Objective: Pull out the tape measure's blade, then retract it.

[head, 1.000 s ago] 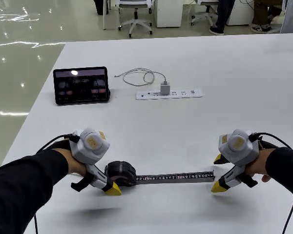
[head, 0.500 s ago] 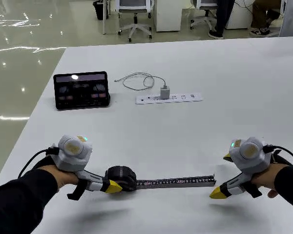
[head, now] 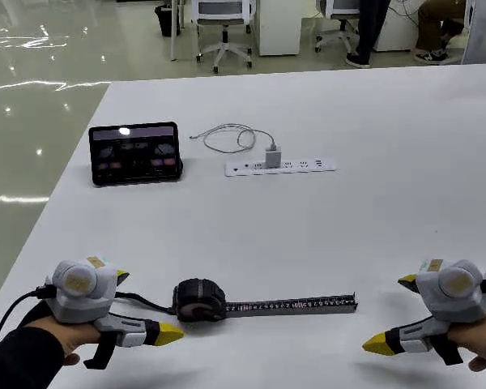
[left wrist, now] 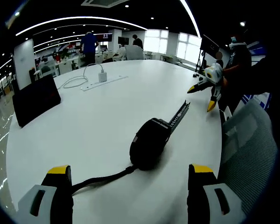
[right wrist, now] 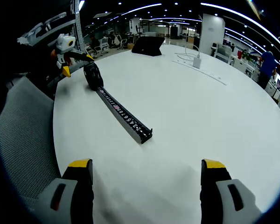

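While both claws stand spread wide and grip nothing, the tape measure (head: 199, 299) lies on the white table (head: 389, 121) between them. Its black case sits just ahead of the left gripper (head: 144, 305), touching neither jaw. A black strap (left wrist: 102, 179) trails from the case toward that gripper. Part of the blade (head: 292, 305) is drawn out of the case and lies flat on the tabletop, its numbered face up. Its hooked end points toward the right gripper (head: 391, 312) and stays clear of it.

Farther back on the table a dark tablet (head: 135, 153) stands propped up. To its right lies a white power strip (head: 280, 165) with a white charger (head: 273, 151) plugged in and a looped cable (head: 227, 134). Beyond the table's far edge are a glossy floor (head: 32, 81) and an office chair (head: 223, 16).
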Tool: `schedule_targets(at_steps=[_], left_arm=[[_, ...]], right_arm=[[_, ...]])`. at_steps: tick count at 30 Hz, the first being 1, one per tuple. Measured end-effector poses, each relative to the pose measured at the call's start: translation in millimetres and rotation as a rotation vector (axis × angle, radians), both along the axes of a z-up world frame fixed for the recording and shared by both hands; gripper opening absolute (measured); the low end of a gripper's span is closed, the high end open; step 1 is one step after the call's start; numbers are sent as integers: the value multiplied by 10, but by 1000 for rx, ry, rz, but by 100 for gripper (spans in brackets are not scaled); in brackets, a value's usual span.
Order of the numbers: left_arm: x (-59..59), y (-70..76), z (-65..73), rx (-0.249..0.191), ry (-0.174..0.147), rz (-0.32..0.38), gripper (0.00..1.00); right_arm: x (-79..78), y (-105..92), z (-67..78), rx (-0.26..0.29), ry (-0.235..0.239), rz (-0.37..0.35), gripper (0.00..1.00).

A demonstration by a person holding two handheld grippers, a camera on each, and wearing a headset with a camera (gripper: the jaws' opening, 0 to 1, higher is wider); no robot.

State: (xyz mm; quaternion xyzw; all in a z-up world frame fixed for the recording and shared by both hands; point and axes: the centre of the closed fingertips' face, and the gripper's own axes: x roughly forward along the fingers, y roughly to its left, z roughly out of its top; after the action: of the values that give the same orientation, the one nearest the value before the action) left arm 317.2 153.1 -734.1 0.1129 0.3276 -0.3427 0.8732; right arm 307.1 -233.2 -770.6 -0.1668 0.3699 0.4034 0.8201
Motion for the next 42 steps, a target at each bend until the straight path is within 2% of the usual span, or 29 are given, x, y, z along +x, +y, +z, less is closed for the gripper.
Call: schedule_targets(at_steps=[1,5,10,11,13,14,15,21,23,25,29,39,41,42], left_arm=[[-16,15,25,7,-16,1,100],[-112,113,81,7,-38,17,100],[-175,246,108,-19,-45,63,100],[-192,256,120,-24,-52,76,100],[-222,290,167,-34,-85,107,100],[-269,286,180,-58,-75,125,100],[-300,295,179,-62,-75,131,100],[-432,370,175,-63,-89,189,100],[-466,413,162,-69,-72,220,100],[-480,421,195,-92,-83,224,100],[-494,464,216,-84,-81,222,100],[-434,539,272,-73,-97,216,100],[-436,559,245,-75,-85,225,100],[-449,572,203,-64,-66,227,100]], right_arm=[[-16,-10,15,8,-4,-3,91],[-71,-67,75,20,-20,-15,91],[-130,-130,138,25,-47,-18,91],[-141,-137,153,21,-61,-17,91],[-203,-140,191,18,-84,-8,92],[-226,-156,210,12,-103,-7,92],[-244,-172,223,15,-108,-15,92],[-353,-283,277,41,-122,-56,93],[-374,-327,302,45,-134,-78,95],[-392,-355,365,35,-170,-89,99],[-453,-398,447,54,-185,-126,100],[-590,-495,424,71,-160,-143,100],[-594,-508,420,68,-160,-143,100],[-606,-502,423,70,-158,-146,100]])
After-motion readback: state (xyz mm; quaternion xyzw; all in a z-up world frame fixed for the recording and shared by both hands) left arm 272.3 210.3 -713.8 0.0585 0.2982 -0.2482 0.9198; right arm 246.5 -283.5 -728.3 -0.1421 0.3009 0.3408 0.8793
